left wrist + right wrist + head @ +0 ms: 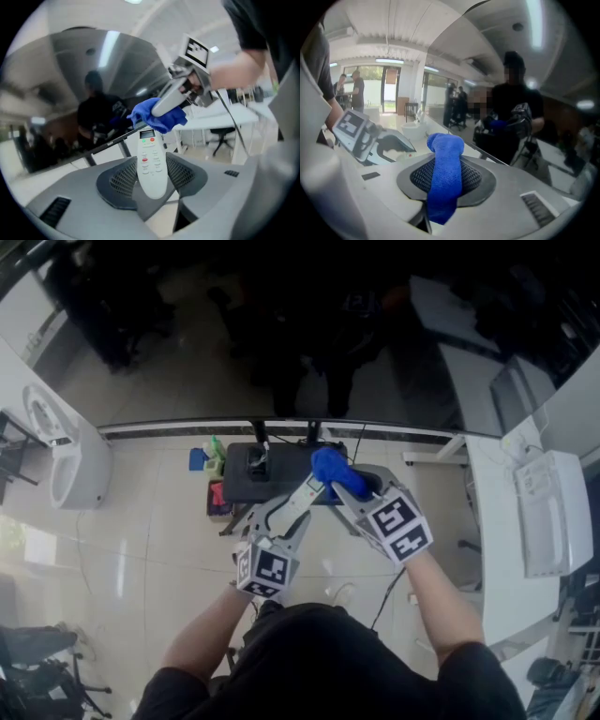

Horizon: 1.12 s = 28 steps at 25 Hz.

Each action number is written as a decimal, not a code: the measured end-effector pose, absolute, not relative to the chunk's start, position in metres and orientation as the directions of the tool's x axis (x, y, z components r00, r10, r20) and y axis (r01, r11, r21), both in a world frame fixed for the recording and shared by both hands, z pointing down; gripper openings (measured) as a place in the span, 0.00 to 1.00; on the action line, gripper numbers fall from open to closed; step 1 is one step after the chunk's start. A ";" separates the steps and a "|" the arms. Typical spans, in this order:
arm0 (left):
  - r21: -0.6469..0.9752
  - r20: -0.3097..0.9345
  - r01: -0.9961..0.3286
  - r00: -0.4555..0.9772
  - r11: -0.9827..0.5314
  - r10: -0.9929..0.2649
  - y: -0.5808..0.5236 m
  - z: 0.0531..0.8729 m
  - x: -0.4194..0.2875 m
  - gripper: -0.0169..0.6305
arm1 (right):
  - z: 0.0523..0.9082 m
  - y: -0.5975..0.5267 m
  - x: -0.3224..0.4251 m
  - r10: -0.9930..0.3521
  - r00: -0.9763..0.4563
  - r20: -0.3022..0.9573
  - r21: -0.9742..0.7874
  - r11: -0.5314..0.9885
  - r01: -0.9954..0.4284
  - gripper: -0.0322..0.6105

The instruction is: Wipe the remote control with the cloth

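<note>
Pale, glossy floor [141,549] underfoot, a dark reflecting wall [281,334] ahead, white desks [492,549] off to the right.

White remote [151,161] up in the air in front of that wall, not lying on anything. Clamped by its lower end in the left gripper [152,187], jaws closed on its two long sides, button face towards the camera, display [147,135] end sticking out free.

Blue cloth [445,178] pinched in the right gripper [446,183], bunched into a thick strip between the jaws, with a rounded wad poking out past the tips. Seen from the left gripper view, wad laid across the top end of the remote just above the display, apparently touching it.

Probably a light, stiff thing, the remote: hard smooth plastic, likely to slide in a loose grip, with raised buttons [151,159] that give under pressure. Best held as now, by the narrow sides near the bottom, leaving the face bare for wiping. Worth noting the leverage, though: a push at the far end could tip or twist it in the jaws, so gentle strokes along its length seem wiser than hard ones across.

Cloth soft, limp and fluffy, nothing to break, easy to pinch anywhere. Best gripped at the bunched middle, with a padded end left beyond the tips so that no metal meets the plastic.
</note>
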<state>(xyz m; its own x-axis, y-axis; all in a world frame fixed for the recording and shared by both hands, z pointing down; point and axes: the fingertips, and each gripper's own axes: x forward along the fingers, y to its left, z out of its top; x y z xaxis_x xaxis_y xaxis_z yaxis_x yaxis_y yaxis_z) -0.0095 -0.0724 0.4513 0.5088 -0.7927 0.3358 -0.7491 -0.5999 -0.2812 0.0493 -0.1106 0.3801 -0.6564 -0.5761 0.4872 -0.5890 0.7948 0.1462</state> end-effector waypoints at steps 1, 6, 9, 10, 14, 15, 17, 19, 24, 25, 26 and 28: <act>-0.068 0.304 -0.793 0.561 -0.605 -0.770 -0.077 0.449 -0.014 0.33 | 0.368 -0.110 0.050 -0.566 -0.712 0.416 0.083 0.803 -0.590 0.22; 0.788 -0.103 -0.390 0.680 -0.477 -0.726 -0.106 0.424 -0.041 0.33 | 0.348 -0.102 0.058 -0.524 -0.849 0.073 -0.330 0.791 -0.516 0.22; 0.883 -0.267 -0.147 0.623 -0.446 -0.735 -0.116 0.410 -0.049 0.33 | 0.382 -0.087 0.042 -0.475 -0.878 0.051 -0.478 0.761 -0.439 0.22; 0.888 -0.309 -0.087 0.612 -0.451 -0.728 -0.118 0.404 -0.049 0.33 | 0.392 -0.081 0.035 -0.456 -0.889 0.048 -0.514 0.752 -0.414 0.22; 0.883 -0.368 0.025 0.656 -0.468 -0.659 -0.112 0.396 -0.035 0.33 | 0.412 -0.070 0.009 -0.395 -0.917 0.050 -0.580 0.736 -0.348 0.22; 0.881 -0.369 0.036 0.677 -0.471 -0.637 -0.108 0.396 -0.030 0.33 | 0.411 -0.072 0.007 -0.394 -0.918 0.044 -0.588 0.733 -0.343 0.22; 0.877 -0.363 0.046 0.716 -0.478 -0.596 -0.100 0.398 -0.024 0.33 | 0.407 -0.079 0.010 -0.400 -0.916 0.039 -0.595 0.727 -0.343 0.22; 0.872 -0.350 0.050 0.759 -0.487 -0.549 -0.091 0.401 -0.017 0.33 | 0.403 -0.090 0.016 -0.414 -0.909 0.038 -0.593 0.723 -0.354 0.22; 0.864 -0.325 0.065 0.830 -0.499 -0.454 -0.071 0.404 -0.005 0.33 | 0.389 -0.118 0.032 -0.450 -0.893 0.018 -0.578 0.724 -0.377 0.22; 0.863 -0.321 0.064 0.835 -0.501 -0.447 -0.069 0.404 -0.003 0.33 | 0.385 -0.122 0.035 -0.457 -0.889 0.015 -0.571 0.726 -0.383 0.22; 0.862 -0.320 0.061 0.835 -0.504 -0.447 -0.068 0.405 -0.002 0.33 | 0.381 -0.125 0.039 -0.465 -0.885 0.010 -0.565 0.728 -0.389 0.22; 0.862 -0.323 0.052 0.823 -0.504 -0.468 -0.071 0.405 -0.005 0.33 | 0.371 -0.128 0.045 -0.480 -0.877 -0.007 -0.554 0.732 -0.397 0.22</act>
<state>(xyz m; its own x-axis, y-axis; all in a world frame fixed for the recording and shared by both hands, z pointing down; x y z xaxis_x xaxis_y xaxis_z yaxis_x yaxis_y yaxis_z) -0.0049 -0.0707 0.4053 0.8226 -0.4679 -0.3230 0.0517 -0.5041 0.8621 0.0454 -0.1282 0.3708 -0.8770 -0.4805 -0.0068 -0.3968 0.7321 -0.5536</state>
